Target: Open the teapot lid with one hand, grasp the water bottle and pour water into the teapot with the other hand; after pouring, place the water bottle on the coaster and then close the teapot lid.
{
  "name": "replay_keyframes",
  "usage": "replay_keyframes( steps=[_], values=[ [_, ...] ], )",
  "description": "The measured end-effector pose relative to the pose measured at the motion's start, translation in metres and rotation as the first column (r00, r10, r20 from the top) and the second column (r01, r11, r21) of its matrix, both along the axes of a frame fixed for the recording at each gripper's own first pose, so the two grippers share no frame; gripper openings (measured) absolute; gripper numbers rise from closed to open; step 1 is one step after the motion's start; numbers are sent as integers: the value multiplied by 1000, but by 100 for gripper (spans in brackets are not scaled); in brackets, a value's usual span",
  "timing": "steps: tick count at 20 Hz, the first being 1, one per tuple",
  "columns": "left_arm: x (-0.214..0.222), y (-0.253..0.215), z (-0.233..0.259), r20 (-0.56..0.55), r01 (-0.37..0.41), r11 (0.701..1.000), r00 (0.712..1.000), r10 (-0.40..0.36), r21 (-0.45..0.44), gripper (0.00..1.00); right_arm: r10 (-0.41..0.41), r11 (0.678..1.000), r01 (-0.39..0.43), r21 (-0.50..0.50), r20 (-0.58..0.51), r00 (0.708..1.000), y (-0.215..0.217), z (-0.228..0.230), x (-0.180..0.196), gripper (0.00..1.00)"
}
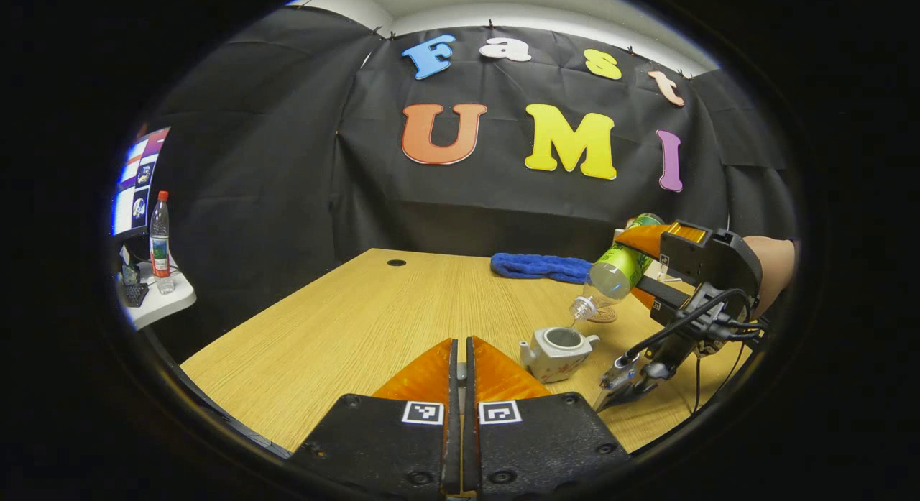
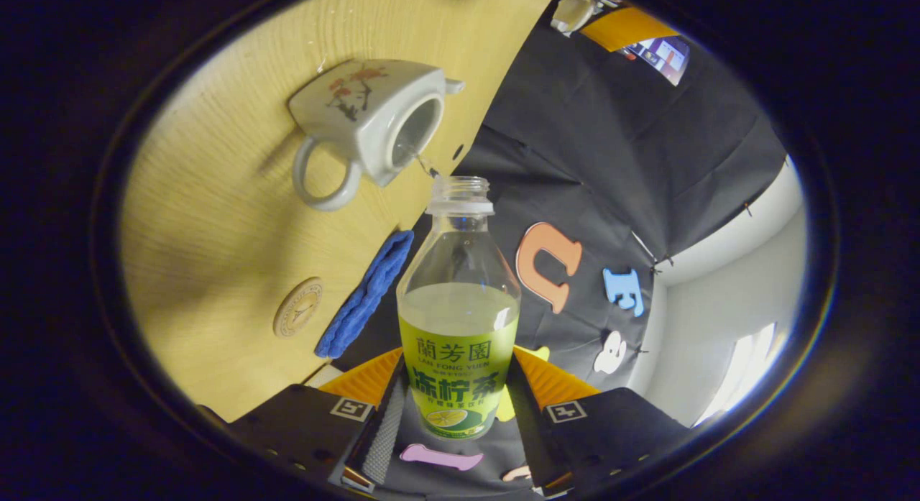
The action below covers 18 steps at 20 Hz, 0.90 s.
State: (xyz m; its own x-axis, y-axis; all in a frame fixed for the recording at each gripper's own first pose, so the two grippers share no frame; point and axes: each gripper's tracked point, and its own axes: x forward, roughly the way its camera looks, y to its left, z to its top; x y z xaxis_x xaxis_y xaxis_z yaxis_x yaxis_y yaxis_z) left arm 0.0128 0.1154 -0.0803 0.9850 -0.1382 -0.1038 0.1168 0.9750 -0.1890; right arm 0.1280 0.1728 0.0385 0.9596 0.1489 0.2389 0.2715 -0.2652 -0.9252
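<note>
Wooden table (image 1: 345, 321): lidless teapot (image 1: 557, 351) sits nr front edge. Right gripper (image 2: 460, 407) jaws clamp water bottle (image 2: 458, 321), tilted neck-down over pot's mouth, thin stream running in. Coaster (image 2: 297, 307) beside blue cloth (image 2: 366, 292) at back edge. Left gripper (image 1: 462, 364) jaws pressed together; lid can't be made out.

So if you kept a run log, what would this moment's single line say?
step: pouring | right gripper: shut on green-labelled clear plastic bottle, tilted over lidless white ceramic teapot | left gripper: shut | round coaster: bare
</note>
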Motion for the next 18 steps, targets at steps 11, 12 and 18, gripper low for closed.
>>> replay_keyframes(
  steps=[11,12,18],
  values=[
    [-3,-4,-1,1,5,1000,1000,-5,11,4,7,997,-1,-79,70,998,2,15,-14,74],
    [-4,-4,-1,2,5,1000,1000,-5,10,4,10,997,-3,-83,74,997,3,17,-14,74],
    [-6,-7,0,4,10,1000,1000,-10,12,4,25,995,-15,-103,97,995,10,24,-24,72]
  ],
)
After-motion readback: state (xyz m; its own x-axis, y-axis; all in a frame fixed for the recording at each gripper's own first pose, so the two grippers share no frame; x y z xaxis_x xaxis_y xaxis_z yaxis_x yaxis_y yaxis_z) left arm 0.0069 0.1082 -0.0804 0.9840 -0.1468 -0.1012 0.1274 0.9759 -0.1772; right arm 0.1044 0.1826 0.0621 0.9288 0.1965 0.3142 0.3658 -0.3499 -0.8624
